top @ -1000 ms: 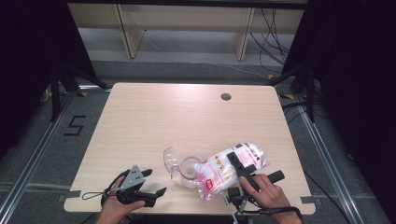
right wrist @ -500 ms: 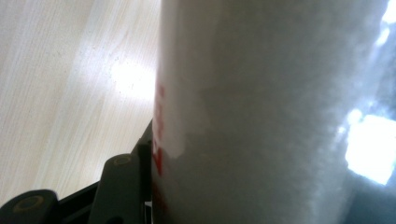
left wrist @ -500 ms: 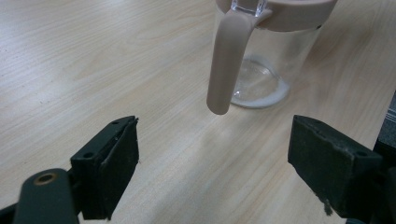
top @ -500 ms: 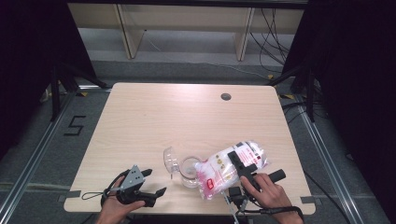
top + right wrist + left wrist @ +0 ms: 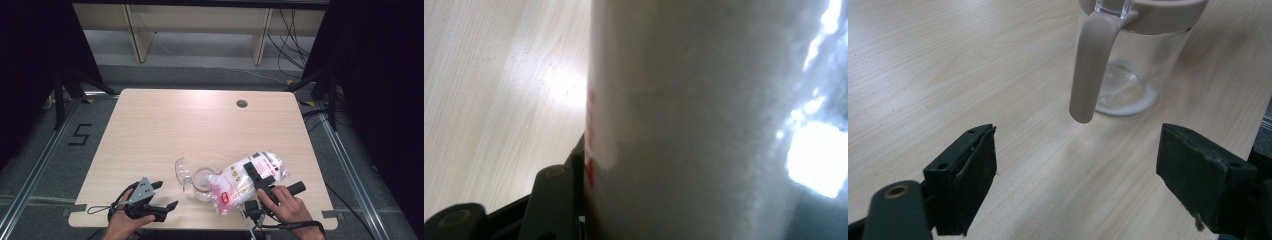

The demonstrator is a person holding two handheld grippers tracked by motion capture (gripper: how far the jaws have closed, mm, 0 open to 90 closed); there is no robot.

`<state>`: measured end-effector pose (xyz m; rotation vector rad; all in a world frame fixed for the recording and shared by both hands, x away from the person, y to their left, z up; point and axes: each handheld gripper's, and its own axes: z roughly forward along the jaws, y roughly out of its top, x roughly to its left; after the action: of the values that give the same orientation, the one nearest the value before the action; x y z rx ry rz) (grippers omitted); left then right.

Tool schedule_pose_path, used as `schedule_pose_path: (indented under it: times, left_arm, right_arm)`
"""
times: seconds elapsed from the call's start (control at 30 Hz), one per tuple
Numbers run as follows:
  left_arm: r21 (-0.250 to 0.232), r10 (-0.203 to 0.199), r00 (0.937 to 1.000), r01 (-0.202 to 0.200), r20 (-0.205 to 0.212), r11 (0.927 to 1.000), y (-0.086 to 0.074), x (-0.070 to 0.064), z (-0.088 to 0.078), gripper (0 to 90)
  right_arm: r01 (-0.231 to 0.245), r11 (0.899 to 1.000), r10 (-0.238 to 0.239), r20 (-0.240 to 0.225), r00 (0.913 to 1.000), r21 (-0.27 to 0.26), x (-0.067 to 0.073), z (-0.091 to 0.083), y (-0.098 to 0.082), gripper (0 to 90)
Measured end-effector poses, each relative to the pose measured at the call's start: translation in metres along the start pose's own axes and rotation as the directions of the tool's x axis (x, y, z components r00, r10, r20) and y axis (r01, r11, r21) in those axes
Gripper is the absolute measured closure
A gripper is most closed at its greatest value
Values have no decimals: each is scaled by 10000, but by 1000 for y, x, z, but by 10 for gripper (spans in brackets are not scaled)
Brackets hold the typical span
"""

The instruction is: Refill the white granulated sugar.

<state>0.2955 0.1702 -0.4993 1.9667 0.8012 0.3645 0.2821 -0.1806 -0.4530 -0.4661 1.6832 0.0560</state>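
A clear glass jug point(image 5: 202, 183) with a beige rim and handle point(image 5: 1093, 65) stands near the table's front edge, its flip lid point(image 5: 182, 170) open to the left. A thin layer of white powder lies in its bottom point(image 5: 1125, 95). My right gripper point(image 5: 256, 176) is shut on a plastic bag of white powder with red print point(image 5: 235, 186), held tilted with its lower end beside the jug's mouth. In the right gripper view the bag point(image 5: 704, 120) hides most of the jaws; one finger point(image 5: 555, 200) presses its side. My left gripper point(image 5: 167, 194) rests open left of the jug, nothing between its jaws.
The wooden table point(image 5: 165, 130) has a round cable hole point(image 5: 242, 103) at the back right. Its front edge runs just below both hands. Beyond the table stand wooden shelf legs point(image 5: 136, 35) and loose cables on the floor.
The bag has tipped a little further left toward the jug. Both hands stay where they were, and the left gripper is unchanged.
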Motion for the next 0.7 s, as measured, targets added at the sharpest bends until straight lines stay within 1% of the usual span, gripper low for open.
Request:
schedule_pose_path:
  times: [0.03,0.07,0.1,0.2,0.23,0.27,0.3,0.33,0.37,0.4,0.43,0.47,0.5,0.53,0.6,0.7]
  left_arm:
    - [38,-5,10000,5,-47,10000,0,0,0,162]
    - [7,-18,10000,18,9,10000,0,0,0,162]
    - [3,0,10000,0,6,10000,0,0,0,162]
    - [44,33,10000,-33,-55,10000,0,0,-1,162]
    - [17,20,10000,-20,-45,10000,0,0,-1,162]
    - [26,20,10000,-20,-45,10000,0,0,0,162]
    - [-2,7,10000,-7,2,10000,0,0,0,162]
    - [3,5,10000,-5,3,10000,0,0,0,162]
    - [146,162,9999,-161,-55,9998,0,1,-1,162]
    - [63,65,10000,-65,-3,10000,0,0,0,162]
    - [61,76,10000,-76,0,10000,0,0,0,162]
    - [81,94,10000,-94,-21,9999,0,0,0,162]
    - [-63,-72,10000,72,20,10000,0,-1,1,162]
    - [0,8,10000,-8,4,10000,0,0,0,162]
    - [-2,4,10000,-4,2,10000,0,0,0,162]
    - [-1,4,10000,-4,5,10000,0,-1,0,162]
  right_arm:
    - [379,9992,-378,64,9993,-148,-3,1,0,495]
    - [327,9994,-326,41,9995,-106,-3,1,0,496]
    - [122,9999,-122,-28,9999,-43,-1,0,0,496]
    - [77,9999,-77,69,9999,-77,-2,0,-1,496]
    - [160,9999,-160,119,9998,-63,-3,0,-1,496]
    - [137,9998,-136,132,9998,-117,-3,0,-1,497]
    - [337,9993,-333,219,9992,-164,-5,0,-1,497]
    - [300,9995,-299,140,9995,-124,-5,0,-2,497]
    - [127,9999,-127,99,9999,-4,-4,-1,-2,497]
    - [126,9999,-126,-6,9999,81,-4,-1,-2,498]
    - [190,9998,-190,-27,9998,53,-4,-1,-2,498]
    - [158,9999,-158,62,9999,0,-3,-1,-2,498]
    - [81,10000,-81,67,9999,27,-3,-1,-2,499]
    - [251,9997,-250,119,9996,-76,-4,0,-2,499]
    - [130,9999,-130,45,9999,4,-3,-1,-2,499]
    - [155,9999,-154,-35,9999,54,-3,-1,-2,500]
